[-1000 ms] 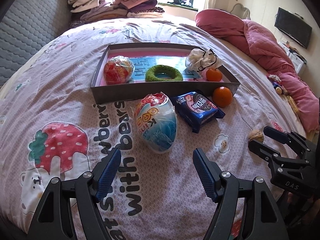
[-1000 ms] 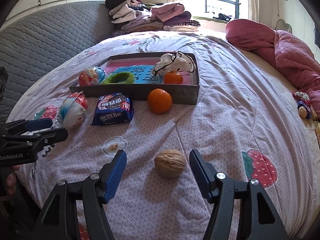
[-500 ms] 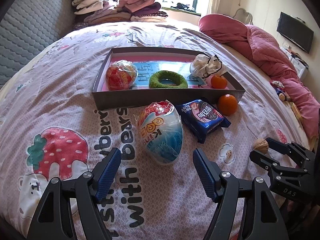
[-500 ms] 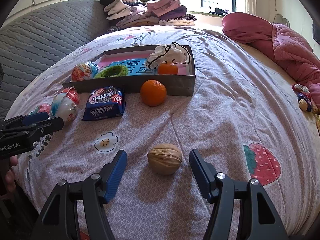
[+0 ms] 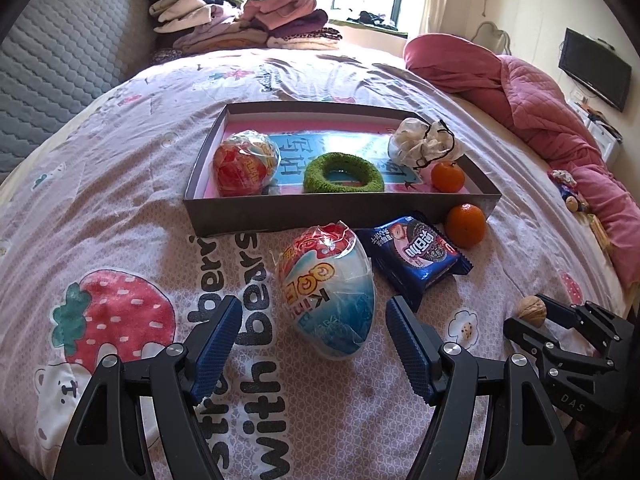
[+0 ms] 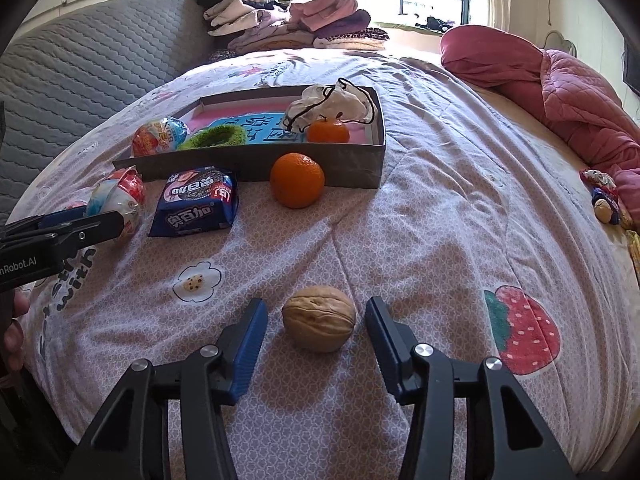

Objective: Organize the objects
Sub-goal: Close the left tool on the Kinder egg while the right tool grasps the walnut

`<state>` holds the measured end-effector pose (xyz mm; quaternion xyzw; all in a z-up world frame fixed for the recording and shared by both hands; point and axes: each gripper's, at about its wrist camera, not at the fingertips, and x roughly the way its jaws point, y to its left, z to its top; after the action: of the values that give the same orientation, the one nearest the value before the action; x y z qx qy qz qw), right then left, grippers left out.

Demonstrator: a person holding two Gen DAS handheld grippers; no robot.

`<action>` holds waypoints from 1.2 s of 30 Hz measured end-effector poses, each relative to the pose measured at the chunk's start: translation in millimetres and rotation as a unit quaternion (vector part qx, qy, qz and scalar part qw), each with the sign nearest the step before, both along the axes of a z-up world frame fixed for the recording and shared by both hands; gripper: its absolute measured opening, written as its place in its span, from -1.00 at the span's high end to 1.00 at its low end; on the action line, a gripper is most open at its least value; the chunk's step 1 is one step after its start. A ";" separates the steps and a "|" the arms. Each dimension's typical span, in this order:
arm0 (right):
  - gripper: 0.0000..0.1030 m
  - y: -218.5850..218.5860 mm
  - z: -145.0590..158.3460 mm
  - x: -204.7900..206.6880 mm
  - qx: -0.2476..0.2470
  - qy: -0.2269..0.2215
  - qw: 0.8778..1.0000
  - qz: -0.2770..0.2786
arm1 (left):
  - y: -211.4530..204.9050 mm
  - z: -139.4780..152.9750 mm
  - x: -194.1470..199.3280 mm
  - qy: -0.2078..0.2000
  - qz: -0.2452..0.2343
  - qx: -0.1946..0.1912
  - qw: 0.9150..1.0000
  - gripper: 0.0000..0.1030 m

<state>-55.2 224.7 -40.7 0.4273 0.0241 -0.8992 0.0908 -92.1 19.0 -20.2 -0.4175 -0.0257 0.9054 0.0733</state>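
Observation:
A wrapped egg toy (image 5: 328, 292) lies on the bed, its near end between the open fingers of my left gripper (image 5: 312, 340). A walnut (image 6: 319, 318) lies between the open fingers of my right gripper (image 6: 316, 334); neither touches. A blue cookie pack (image 5: 416, 254) and an orange (image 5: 465, 220) lie in front of a shallow grey box (image 5: 312, 210). The box holds a second egg toy (image 5: 245, 162), a green ring (image 5: 343, 173), a white pouch (image 5: 424, 142) and a small orange (image 5: 448, 176).
Folded clothes (image 5: 240, 20) are stacked at the bed's far end. A pink quilt (image 5: 520, 92) is bunched along the right side, with small toys (image 6: 604, 200) beside it. A grey padded headboard (image 6: 80, 64) stands on the left. The right gripper shows in the left wrist view (image 5: 560, 340).
Both grippers have moved forward over the bed: the egg toy now sits between the left fingers and the walnut between the right fingers. Both stay open.

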 end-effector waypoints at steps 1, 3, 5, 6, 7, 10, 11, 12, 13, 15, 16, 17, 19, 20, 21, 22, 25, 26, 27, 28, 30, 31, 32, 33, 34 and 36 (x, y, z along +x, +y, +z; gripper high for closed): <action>0.06 0.3 0.1 0.0 0.000 0.001 1.000 -0.001 | 0.0 -0.1 -1.4 0.000 0.002 -0.001 1.000 -0.46; 0.12 0.9 -0.3 -0.4 0.000 0.002 1.000 -0.002 | 0.3 -0.1 -3.5 0.001 0.003 -0.001 1.000 -0.46; 0.18 1.4 -0.7 -0.6 -0.001 0.001 1.000 -0.003 | 1.0 -0.3 -5.0 0.002 0.006 -0.002 1.000 -0.46; 0.19 1.7 -0.7 -0.8 0.000 0.002 1.000 -0.003 | 1.5 -0.5 -6.0 0.002 0.006 -0.004 1.000 -0.46; 0.23 1.6 -1.1 -0.9 0.001 0.003 1.000 -0.002 | 2.2 -0.8 -6.9 0.002 0.008 -0.006 1.000 -0.46; 0.29 0.7 -1.8 -1.2 0.002 0.004 1.000 0.001 | 3.1 -2.3 -8.4 0.002 0.009 -0.009 1.000 -0.46; 0.29 0.2 -1.5 -0.9 0.004 0.005 1.000 0.002 | 3.0 -2.5 -8.5 0.003 0.009 -0.010 1.000 -0.46; 0.29 -0.5 -1.5 -0.8 0.006 0.006 1.000 0.003 | 3.2 -3.0 -9.2 0.003 0.011 -0.013 1.000 -0.46; 0.29 -0.8 -1.6 -0.7 0.006 0.006 1.000 0.004 | 3.0 -3.5 -9.8 0.002 0.014 -0.015 1.000 -0.46; 0.29 -2.1 -1.7 -0.3 0.009 0.007 1.000 0.007 | 3.0 -4.8 -11.3 0.000 0.016 -0.015 1.000 -0.46; 0.29 -2.9 -1.8 -0.1 0.011 0.008 1.000 0.008 | 2.9 -5.4 -11.7 0.000 0.016 -0.015 1.000 -0.46; 0.29 -3.9 -1.4 0.4 0.014 0.009 1.000 0.009 | 2.7 -6.0 -12.0 0.000 0.015 -0.015 1.000 -0.46; 0.29 -5.6 -1.2 1.2 0.017 0.011 1.000 0.012 | 2.5 -6.9 -13.0 -0.001 0.016 -0.015 1.000 -0.46; 0.29 -6.1 -0.9 1.7 0.017 0.011 1.000 0.014 | 2.2 -7.2 -13.3 -0.001 0.016 -0.014 1.000 -0.46; 0.29 -6.8 -0.6 2.1 0.015 0.012 1.000 0.017 | 1.7 -7.6 -13.6 -0.001 0.016 -0.013 1.000 -0.46; 0.30 -7.3 -0.4 2.6 0.014 0.012 1.000 0.019 | 0.7 -8.0 -13.7 -0.001 0.016 -0.012 1.000 -0.46; 0.30 -10.7 0.6 4.3 0.009 0.015 0.999 0.029 | -1.2 -9.1 -14.5 -0.003 0.017 -0.006 1.000 -0.47; 0.30 -12.3 1.1 5.2 0.004 0.016 0.999 0.035 | -1.6 -9.6 -14.9 -0.004 0.018 -0.005 1.000 -0.47; 0.30 -13.8 1.6 5.9 0.002 0.017 0.999 0.039 | -2.0 -10.1 -15.2 -0.005 0.018 -0.004 1.000 -0.47; 0.30 -15.6 2.2 6.7 0.001 0.019 0.999 0.044 | -2.0 -10.7 -15.5 -0.006 0.018 -0.003 1.000 -0.47; 0.30 -18.7 3.5 8.2 -0.002 0.024 0.998 0.051 | -2.4 -11.9 -15.9 -0.007 0.018 -0.003 1.000 -0.47; 0.30 -20.1 4.2 9.1 -0.003 0.025 0.998 0.055 | -2.6 -12.2 -16.1 -0.008 0.017 -0.001 1.000 -0.47; 0.30 -21.9 4.9 9.9 -0.004 0.028 0.998 0.058 | -3.0 -12.1 -16.1 -0.008 0.017 0.001 1.000 -0.47; 0.30 -23.5 5.5 10.7 -0.004 0.030 0.998 0.061 | -3.4 -11.8 -15.8 -0.006 0.018 0.002 1.000 -0.47; 0.30 -24.9 6.1 11.5 -0.005 0.032 0.997 0.063 | -3.6 -11.3 -15.9 -0.006 0.017 0.003 1.000 -0.45; 0.30 -27.7 7.1 12.5 -0.005 0.035 0.997 0.067 | -4.3 -10.6 -15.8 -0.004 0.017 0.008 1.000 -0.37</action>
<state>-42.7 197.0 -33.6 0.3922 0.0507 -0.9059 0.1518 -107.9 14.7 -30.8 -0.4200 -0.0399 0.9046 0.0612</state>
